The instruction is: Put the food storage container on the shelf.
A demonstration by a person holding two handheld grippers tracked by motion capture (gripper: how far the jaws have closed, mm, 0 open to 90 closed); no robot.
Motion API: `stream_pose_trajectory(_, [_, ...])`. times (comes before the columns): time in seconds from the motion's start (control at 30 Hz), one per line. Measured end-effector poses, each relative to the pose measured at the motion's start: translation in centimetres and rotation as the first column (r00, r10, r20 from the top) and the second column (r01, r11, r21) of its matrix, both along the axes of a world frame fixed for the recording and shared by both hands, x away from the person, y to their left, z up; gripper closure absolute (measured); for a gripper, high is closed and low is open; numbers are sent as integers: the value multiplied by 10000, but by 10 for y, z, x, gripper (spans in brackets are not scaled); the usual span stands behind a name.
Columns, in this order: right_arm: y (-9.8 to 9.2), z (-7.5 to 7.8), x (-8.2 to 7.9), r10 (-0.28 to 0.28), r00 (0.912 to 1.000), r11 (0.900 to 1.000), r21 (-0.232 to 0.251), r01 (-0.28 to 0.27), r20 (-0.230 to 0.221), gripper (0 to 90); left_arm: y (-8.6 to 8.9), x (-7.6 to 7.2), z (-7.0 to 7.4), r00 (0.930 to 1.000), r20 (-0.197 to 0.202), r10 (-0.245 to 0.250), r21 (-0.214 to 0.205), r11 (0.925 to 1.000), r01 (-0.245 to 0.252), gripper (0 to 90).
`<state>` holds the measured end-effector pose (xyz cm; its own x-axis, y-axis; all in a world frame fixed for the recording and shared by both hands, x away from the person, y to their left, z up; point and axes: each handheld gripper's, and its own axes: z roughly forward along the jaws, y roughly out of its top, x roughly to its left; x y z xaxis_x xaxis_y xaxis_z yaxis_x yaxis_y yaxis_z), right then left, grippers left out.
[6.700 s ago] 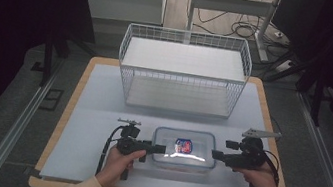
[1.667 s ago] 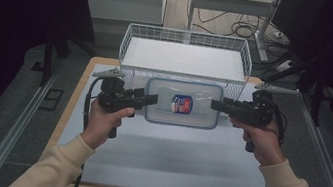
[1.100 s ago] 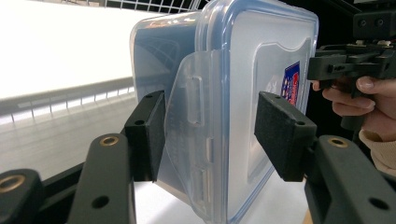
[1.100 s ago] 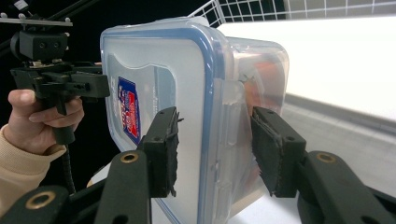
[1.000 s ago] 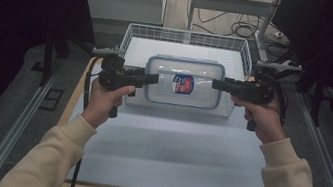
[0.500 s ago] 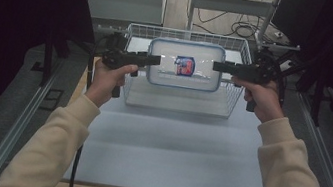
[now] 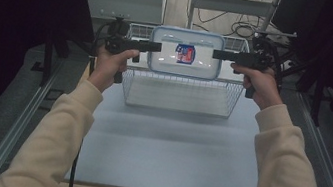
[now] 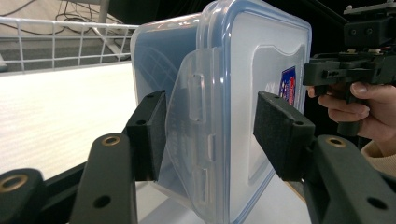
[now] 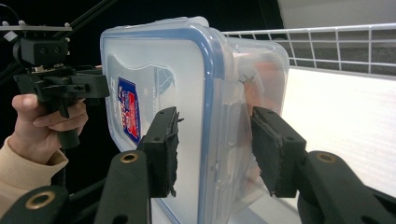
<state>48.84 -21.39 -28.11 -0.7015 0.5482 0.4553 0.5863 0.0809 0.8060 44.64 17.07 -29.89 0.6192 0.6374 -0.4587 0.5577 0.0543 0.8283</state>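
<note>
With my left gripper (image 7: 157,47) and right gripper (image 7: 216,54) clamping its ends, the lidded container (image 7: 185,52) has risen from the near table to above the wire basket (image 7: 179,93), ready for lowering.

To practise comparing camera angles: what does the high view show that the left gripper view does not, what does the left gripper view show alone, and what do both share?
High view alone: both sleeves, the table, and the container held over the wire basket. Left gripper view alone: the left gripper with its pads clamped on the container's side latch. Shared: the container with its red-and-blue label, the basket and the right gripper at the far end.
</note>
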Motion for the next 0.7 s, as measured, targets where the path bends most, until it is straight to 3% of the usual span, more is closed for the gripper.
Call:
stream_pose_trajectory(0.33, [5, -7, 27, -136, 9981, 9998, -136, 128, -605, 523, 5, 28, -12, 9973, -718, -120, -112, 9999, 112, 457])
stream_pose_trajectory(0.4, [5, -9, 30, -193, 9970, 9998, -58, 189, -756, 523, 6, 32, -14, 9951, -987, -107, -316, 9995, 76, 457])
stream_pose_trajectory(0.7, [7, -13, 46, -572, 9911, 9983, 60, 583, -1203, 504, 7, 51, -20, 9885, -1513, 78, -800, 9966, -201, 440])
